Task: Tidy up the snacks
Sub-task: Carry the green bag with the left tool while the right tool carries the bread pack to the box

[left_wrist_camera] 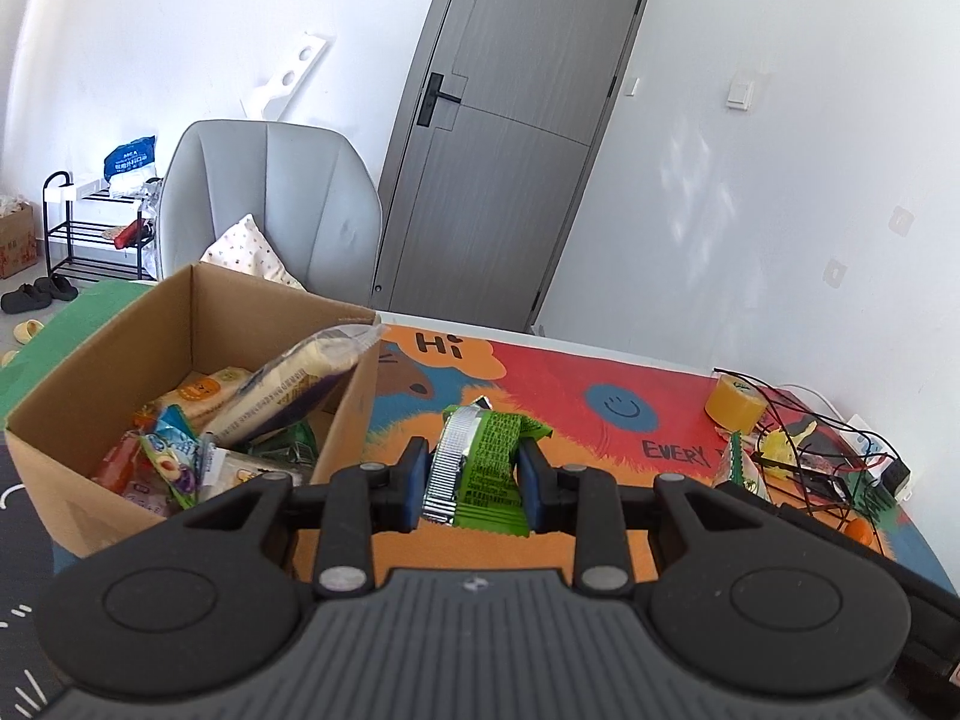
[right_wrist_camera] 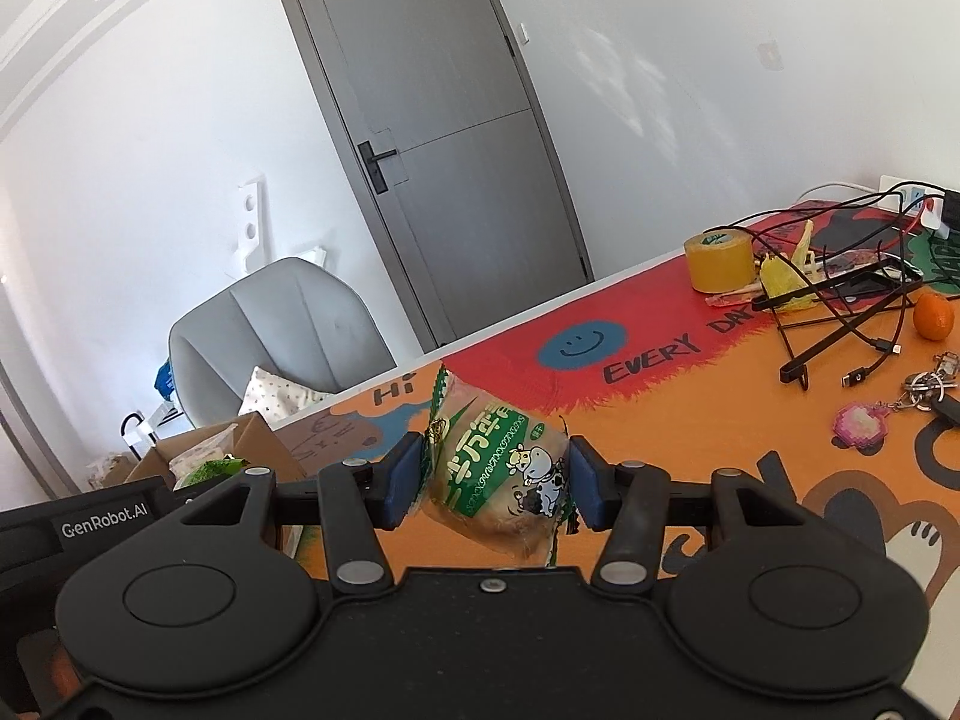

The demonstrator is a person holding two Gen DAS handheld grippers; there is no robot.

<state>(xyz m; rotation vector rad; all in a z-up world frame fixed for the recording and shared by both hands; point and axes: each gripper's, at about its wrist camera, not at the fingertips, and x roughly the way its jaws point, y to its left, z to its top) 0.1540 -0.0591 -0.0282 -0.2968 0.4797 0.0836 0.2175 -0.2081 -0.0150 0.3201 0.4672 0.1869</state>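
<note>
Both grippers hold snack packets above the table, beside the cardboard box.

The left gripper point(left_wrist_camera: 474, 480) pinches a green-and-silver snack packet point(left_wrist_camera: 480, 474) between its blue pads, raised over the colourful table mat point(left_wrist_camera: 600, 372) just right of the open cardboard box point(left_wrist_camera: 180, 324), which stands at the table's left edge and already holds several snack packets point(left_wrist_camera: 270, 396). The right gripper point(right_wrist_camera: 492, 483) clamps a clear bun packet with green print point(right_wrist_camera: 498, 474) over the orange part of the mat. Toward the far right corner lie a yellow tape roll point(right_wrist_camera: 718, 261), tangled cables point(right_wrist_camera: 852, 300) and an orange point(right_wrist_camera: 933, 315).
</note>
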